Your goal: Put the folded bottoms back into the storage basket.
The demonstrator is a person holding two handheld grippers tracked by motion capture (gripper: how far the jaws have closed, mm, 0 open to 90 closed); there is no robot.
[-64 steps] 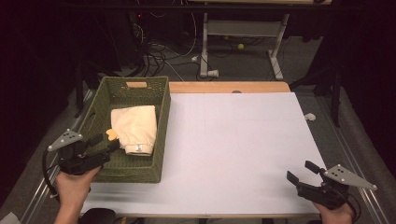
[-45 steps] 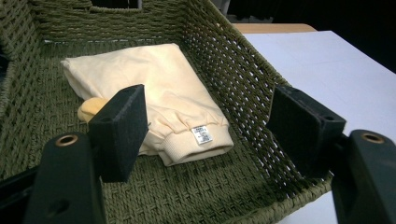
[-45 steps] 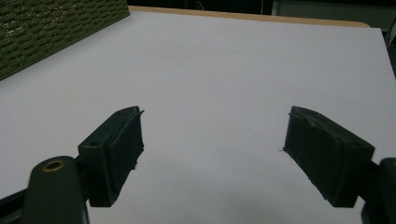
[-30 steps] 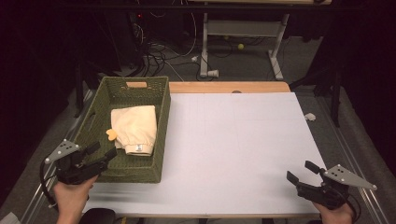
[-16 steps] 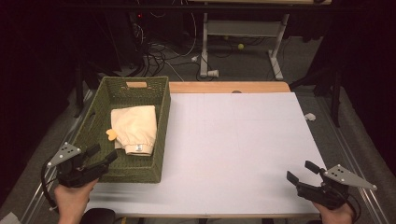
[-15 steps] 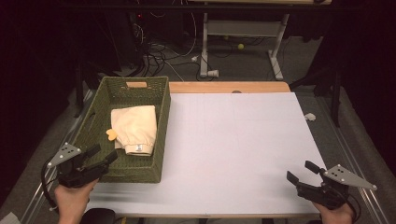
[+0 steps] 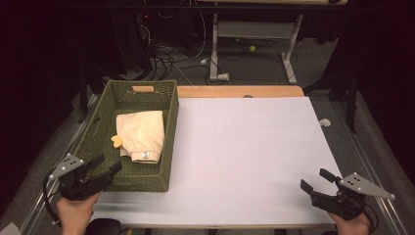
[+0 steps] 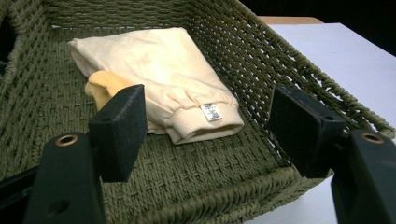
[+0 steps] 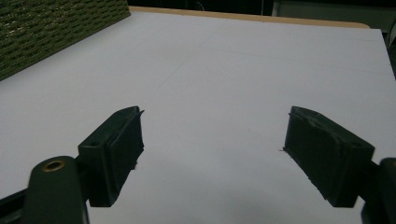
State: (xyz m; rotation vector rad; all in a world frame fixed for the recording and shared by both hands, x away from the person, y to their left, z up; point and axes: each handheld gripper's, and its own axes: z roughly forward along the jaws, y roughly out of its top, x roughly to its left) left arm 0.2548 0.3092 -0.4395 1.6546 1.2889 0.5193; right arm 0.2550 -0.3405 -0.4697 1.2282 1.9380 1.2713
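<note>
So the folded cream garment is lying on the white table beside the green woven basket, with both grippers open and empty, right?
Not quite. The folded cream garment lies inside the green woven basket, on its floor, not on the white table beside it; the high view and the left gripper view both show that. The rest holds: the left gripper and the right gripper are open and empty.

Nothing here is readable to me. A small white label (image 8: 212,112) is sewn on the cuff of the cream garment (image 8: 159,70) lying in the green woven basket (image 8: 289,70); its print is too tiny and blurred to make out.
</note>
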